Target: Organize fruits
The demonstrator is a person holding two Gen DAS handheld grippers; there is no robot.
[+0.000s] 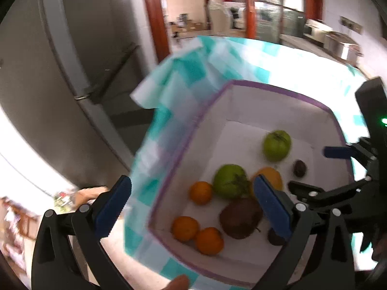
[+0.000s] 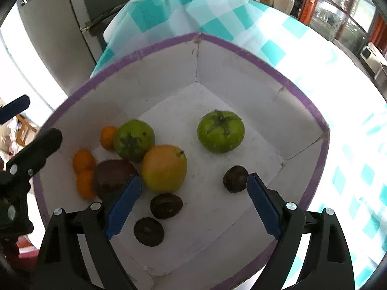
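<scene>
Left wrist view: my left gripper [image 1: 192, 207] stands wide open, empty, above the white box [image 1: 278, 91] on the checked desk [image 1: 183, 72]; fruit lies inside.

Right wrist view: my right gripper [image 2: 193, 204] spread wide, empty. Mango [image 2: 164, 168] at 12 o'clock, green tomato [image 2: 220, 131] at 1.

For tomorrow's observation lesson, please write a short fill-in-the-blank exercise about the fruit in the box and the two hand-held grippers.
1. The box has a rim edged in ____ tape.
2. The number of small oranges in the box is ____.
3. The two green fruits lie ____ from each other.
4. The right hand-held gripper and the left hand-held gripper both have jaws that are ____.

Missing words: purple; three; apart; open
</scene>
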